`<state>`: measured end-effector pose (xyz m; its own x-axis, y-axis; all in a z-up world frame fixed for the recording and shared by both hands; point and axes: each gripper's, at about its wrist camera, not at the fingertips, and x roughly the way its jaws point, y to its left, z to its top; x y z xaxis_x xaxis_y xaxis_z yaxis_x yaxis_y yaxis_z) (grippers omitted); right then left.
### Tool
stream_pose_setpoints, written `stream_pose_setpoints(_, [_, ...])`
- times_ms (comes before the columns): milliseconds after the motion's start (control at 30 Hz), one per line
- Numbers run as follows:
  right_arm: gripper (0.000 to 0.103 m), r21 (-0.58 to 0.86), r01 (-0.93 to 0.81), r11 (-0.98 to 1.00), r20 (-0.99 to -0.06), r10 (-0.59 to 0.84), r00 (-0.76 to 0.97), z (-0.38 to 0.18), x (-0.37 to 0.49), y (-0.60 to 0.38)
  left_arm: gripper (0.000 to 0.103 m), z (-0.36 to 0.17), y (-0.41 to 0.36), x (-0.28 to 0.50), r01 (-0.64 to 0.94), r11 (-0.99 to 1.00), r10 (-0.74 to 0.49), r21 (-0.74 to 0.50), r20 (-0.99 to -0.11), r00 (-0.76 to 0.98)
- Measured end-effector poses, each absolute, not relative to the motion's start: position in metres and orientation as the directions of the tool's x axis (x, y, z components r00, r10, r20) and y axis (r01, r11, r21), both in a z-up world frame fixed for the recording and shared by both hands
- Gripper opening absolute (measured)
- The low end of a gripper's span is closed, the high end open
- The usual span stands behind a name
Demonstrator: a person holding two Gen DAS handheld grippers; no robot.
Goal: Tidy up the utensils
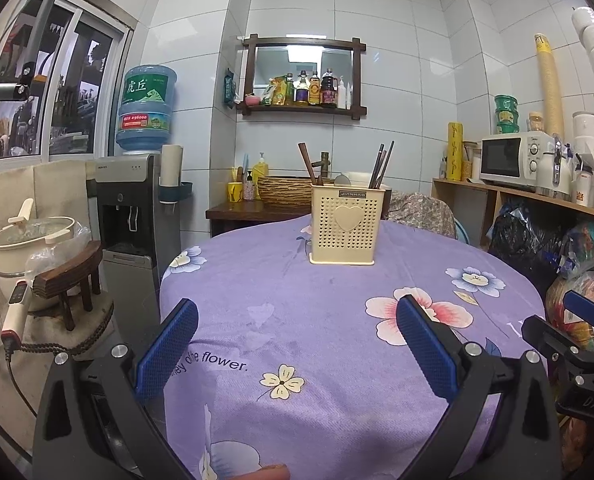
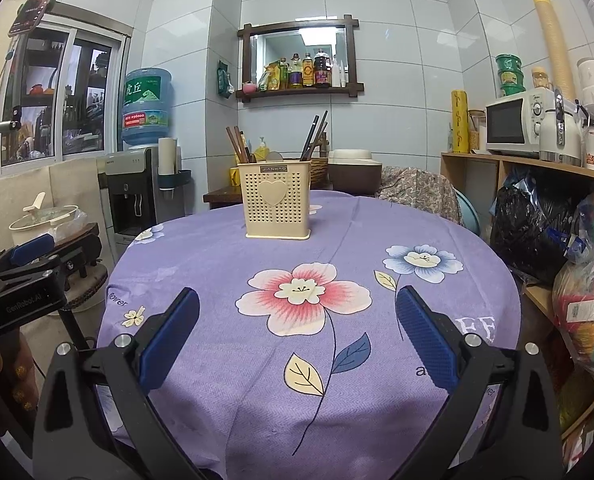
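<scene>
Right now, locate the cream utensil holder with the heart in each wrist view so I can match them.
Left wrist view: the utensil holder stands right of centre, at the far side of the purple tablecloth.
Right wrist view: the utensil holder stands left of centre, also at the far side.
Shared landmark: the wooden wall shelf of bottles hangs above it in both.

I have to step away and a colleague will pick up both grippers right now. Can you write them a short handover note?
Left hand-held gripper: open, empty, above the near part of the table.
Right hand-held gripper: open, empty, beside it.
The cream utensil holder stands upright at the far side of the purple tablecloth. Brown chopsticks lean in its left part, dark chopsticks in its right, with a spoon between.
Done: no loose utensils show on the cloth.
Left: apparently nothing; check outside the camera views.
</scene>
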<state>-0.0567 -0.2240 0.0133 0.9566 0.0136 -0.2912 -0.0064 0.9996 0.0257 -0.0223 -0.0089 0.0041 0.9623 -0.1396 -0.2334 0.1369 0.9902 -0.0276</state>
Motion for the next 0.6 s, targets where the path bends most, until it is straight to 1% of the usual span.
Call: stream_pose_setpoints(600, [0.097,0.040,0.009,0.999,-0.303,0.003,0.953,0.0113,-0.0533,-0.2259,0.098,0.0062,-0.0128,-0.0190,0.159,0.987,-0.162,-0.031,-0.250,0.955])
